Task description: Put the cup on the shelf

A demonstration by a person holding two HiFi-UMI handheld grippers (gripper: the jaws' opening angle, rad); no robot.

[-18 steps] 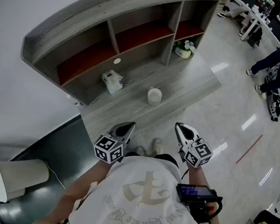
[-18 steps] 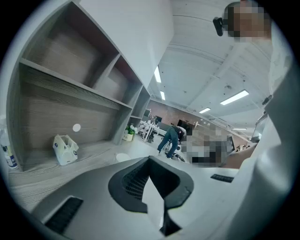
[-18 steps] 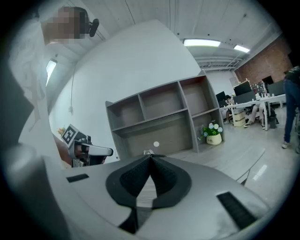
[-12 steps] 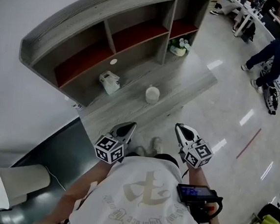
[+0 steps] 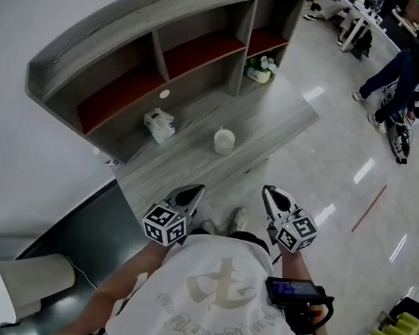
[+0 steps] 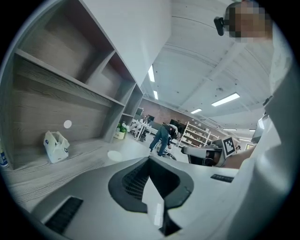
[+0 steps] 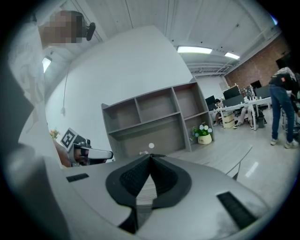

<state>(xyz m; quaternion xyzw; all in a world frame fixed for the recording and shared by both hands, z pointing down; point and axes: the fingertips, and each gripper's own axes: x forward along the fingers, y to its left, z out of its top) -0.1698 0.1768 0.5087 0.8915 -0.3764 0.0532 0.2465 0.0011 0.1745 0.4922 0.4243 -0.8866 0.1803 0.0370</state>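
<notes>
A white cup (image 5: pixel 224 140) stands upright on the grey wooden desk top (image 5: pixel 273 121), in front of the shelf unit (image 5: pixel 162 44) with its red-floored compartments. Its rim (image 6: pixel 114 155) shows as a pale disc in the left gripper view. My left gripper (image 5: pixel 192 192) and right gripper (image 5: pixel 272 193) are held near my chest, well short of the cup. Both are shut with nothing between the jaws; the tips (image 6: pixel 150 158) (image 7: pixel 151 155) meet in each gripper view.
A white bag (image 5: pixel 158 124) (image 6: pixel 56 146) lies on the desk left of the cup. A potted plant (image 5: pixel 260 69) (image 7: pixel 203 133) sits in the right end of the shelf unit. A person (image 5: pixel 395 78) stands on the glossy floor at far right, by desks.
The view has shifted a little: the shelf, cup and bag have slid slightly left and up in the head view. The grippers keep their pose, both shut.
</notes>
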